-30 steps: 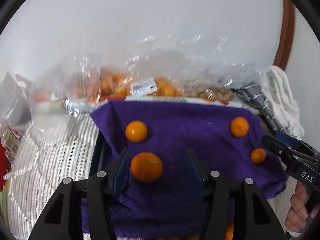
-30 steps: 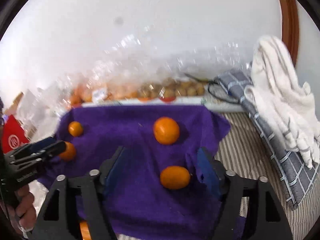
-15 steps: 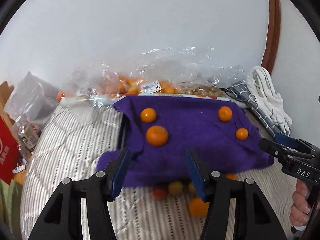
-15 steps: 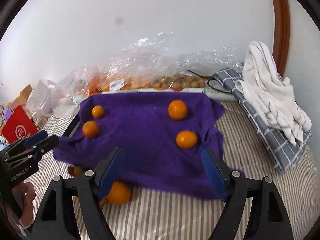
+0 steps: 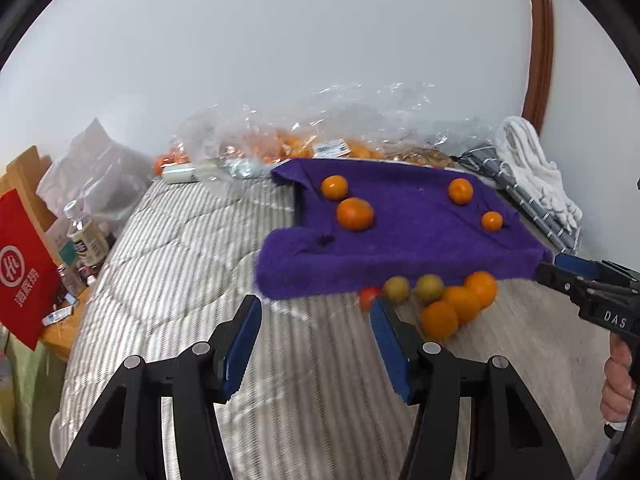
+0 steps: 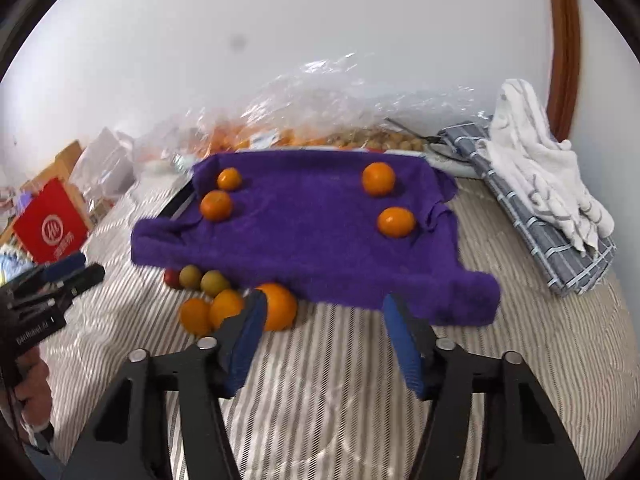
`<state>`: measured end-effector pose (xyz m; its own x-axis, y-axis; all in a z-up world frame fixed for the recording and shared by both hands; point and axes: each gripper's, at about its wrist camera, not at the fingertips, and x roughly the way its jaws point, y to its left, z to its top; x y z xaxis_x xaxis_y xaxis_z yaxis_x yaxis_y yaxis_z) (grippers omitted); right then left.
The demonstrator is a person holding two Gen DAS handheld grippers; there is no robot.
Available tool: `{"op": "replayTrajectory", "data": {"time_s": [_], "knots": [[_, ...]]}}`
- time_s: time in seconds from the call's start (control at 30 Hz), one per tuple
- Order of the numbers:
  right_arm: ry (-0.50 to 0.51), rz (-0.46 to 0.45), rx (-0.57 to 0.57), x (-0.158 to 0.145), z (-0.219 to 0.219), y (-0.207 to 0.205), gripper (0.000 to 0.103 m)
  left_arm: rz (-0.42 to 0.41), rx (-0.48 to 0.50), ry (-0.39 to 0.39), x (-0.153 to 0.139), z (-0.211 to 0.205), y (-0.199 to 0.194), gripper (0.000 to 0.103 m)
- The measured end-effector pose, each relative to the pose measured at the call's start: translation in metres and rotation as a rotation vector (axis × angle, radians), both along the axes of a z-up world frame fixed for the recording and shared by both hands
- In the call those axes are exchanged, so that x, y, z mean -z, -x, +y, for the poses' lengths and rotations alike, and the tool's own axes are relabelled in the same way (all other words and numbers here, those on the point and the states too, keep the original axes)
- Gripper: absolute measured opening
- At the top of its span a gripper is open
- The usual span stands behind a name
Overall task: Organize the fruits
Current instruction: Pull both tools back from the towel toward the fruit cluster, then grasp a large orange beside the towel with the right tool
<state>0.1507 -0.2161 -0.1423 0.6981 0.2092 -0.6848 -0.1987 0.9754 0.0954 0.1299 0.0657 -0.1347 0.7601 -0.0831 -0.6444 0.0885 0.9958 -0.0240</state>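
Both tongs, left tongs (image 5: 314, 316) and right tongs (image 6: 322, 314), stand apart and empty, the right's jaws just narrowed. Next, I judge: grasp loose fruits (image 5: 452, 308) at lower centre for the purple towel (image 5: 400, 236).

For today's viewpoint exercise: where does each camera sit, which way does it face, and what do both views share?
Left wrist view: on the left claw, facing the purple towel from its left front; right claw shows at right.
Right wrist view: on the right claw, facing the towel from its right front; left claw shows at left.
Shared: towel, four oranges on it, loose fruit pile, striped bedcover.
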Motion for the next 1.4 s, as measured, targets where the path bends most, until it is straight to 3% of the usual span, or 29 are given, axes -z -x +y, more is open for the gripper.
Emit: {"op": "replayTrajectory", "data": {"time_s": [0.2,0.47,0.63,0.73,0.83,1.07,1.27,1.4], "knots": [[0.033,0.059,-0.073,0.027,0.031,-0.006,0.048,0.029,-0.018,0.002,0.013,0.019,0.003,0.054],[0.048,0.119,-0.081,0.049,0.042,-0.025,0.047,0.065,-0.043,0.004,0.031,0.029,0.000,0.054],[0.059,0.157,-0.101,0.058,0.050,-0.038,0.048,0.102,-0.040,0.060,0.036,0.032,-0.005,0.054],[0.071,0.145,-0.105,0.059,0.056,-0.044,0.048,0.131,-0.040,0.062,0.041,0.031,-0.007,0.054],[0.059,0.132,-0.113,0.058,0.057,-0.048,0.040,0.151,-0.042,0.046,0.047,0.029,-0.009,0.054],[0.076,0.091,-0.127,0.057,0.051,-0.036,0.040,0.177,-0.059,0.030,0.054,0.025,-0.010,0.054],[0.081,0.075,-0.095,0.053,0.021,-0.023,0.040,0.214,-0.081,0.057,0.052,0.027,-0.011,0.055],[0.087,0.066,-0.039,0.053,-0.002,-0.019,0.040,0.268,-0.034,0.097,0.049,0.017,-0.013,0.055]]}}
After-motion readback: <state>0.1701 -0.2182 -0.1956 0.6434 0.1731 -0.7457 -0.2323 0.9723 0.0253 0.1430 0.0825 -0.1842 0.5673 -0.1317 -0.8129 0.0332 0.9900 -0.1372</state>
